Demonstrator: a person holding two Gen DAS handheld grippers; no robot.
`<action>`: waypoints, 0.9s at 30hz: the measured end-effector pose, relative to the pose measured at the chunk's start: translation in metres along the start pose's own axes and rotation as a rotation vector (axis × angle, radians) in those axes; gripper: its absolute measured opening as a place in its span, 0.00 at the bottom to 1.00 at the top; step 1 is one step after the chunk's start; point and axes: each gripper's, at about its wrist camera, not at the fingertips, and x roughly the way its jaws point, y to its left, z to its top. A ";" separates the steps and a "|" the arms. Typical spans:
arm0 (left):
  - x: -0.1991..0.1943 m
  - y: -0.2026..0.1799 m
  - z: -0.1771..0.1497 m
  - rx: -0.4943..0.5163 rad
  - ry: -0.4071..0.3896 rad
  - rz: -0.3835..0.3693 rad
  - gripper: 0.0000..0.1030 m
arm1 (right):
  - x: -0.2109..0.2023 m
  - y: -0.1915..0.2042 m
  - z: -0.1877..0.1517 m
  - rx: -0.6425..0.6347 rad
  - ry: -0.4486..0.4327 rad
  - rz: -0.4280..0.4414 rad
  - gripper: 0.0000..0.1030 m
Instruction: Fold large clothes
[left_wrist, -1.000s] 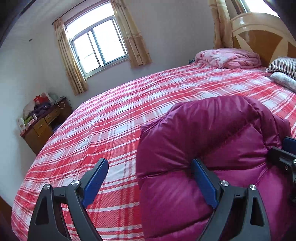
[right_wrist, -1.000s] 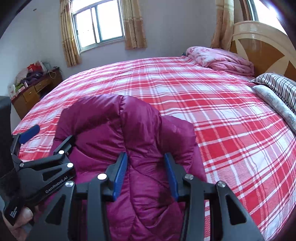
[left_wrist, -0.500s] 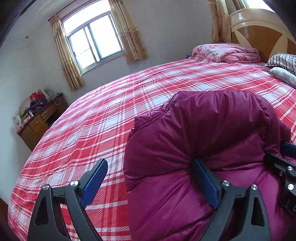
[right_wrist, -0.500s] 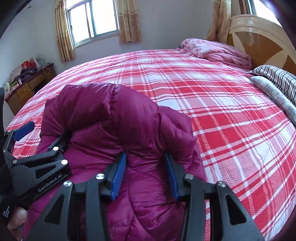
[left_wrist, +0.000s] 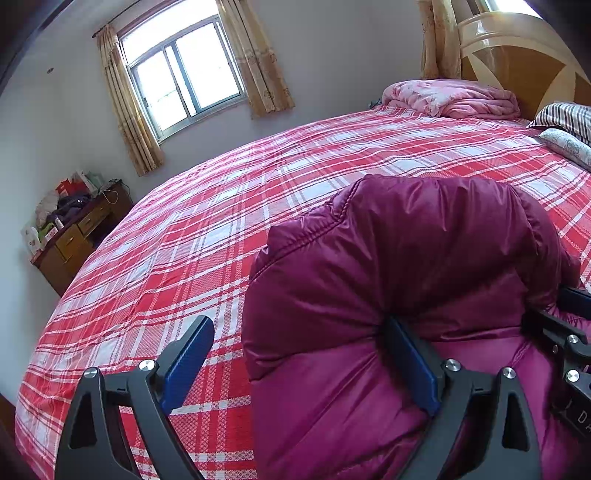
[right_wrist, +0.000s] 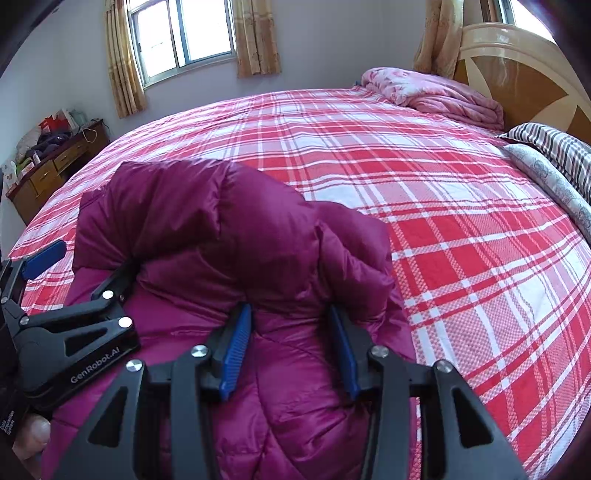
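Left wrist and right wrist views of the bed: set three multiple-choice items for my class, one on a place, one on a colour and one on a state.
1. Where does the pink quilt lie?
A. On the dresser
B. On the bed by the headboard
C. On the floor

2. What colour is the jacket?
A. Navy
B. Grey
C. Magenta

3. How do the left gripper jaws stand?
A. Wide apart
B. Closed on a curtain
C. Closed on a pillow

Answers:
1 B: the quilt is bunched on the far end of the plaid bed, right against the headboard.
2 C: its shiny quilted fabric is deep magenta in both views.
3 A: one jaw presses into the jacket, while the other hangs free over the plaid sheet.
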 end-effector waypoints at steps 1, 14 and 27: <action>0.000 0.000 0.000 -0.001 0.001 -0.001 0.91 | 0.000 0.000 0.000 -0.001 0.002 -0.001 0.45; 0.003 0.000 -0.002 0.002 0.007 -0.001 0.91 | 0.006 0.003 0.001 -0.015 0.023 -0.017 0.46; 0.003 0.006 -0.001 -0.007 0.014 -0.033 0.91 | 0.005 0.002 0.002 -0.009 0.025 -0.003 0.46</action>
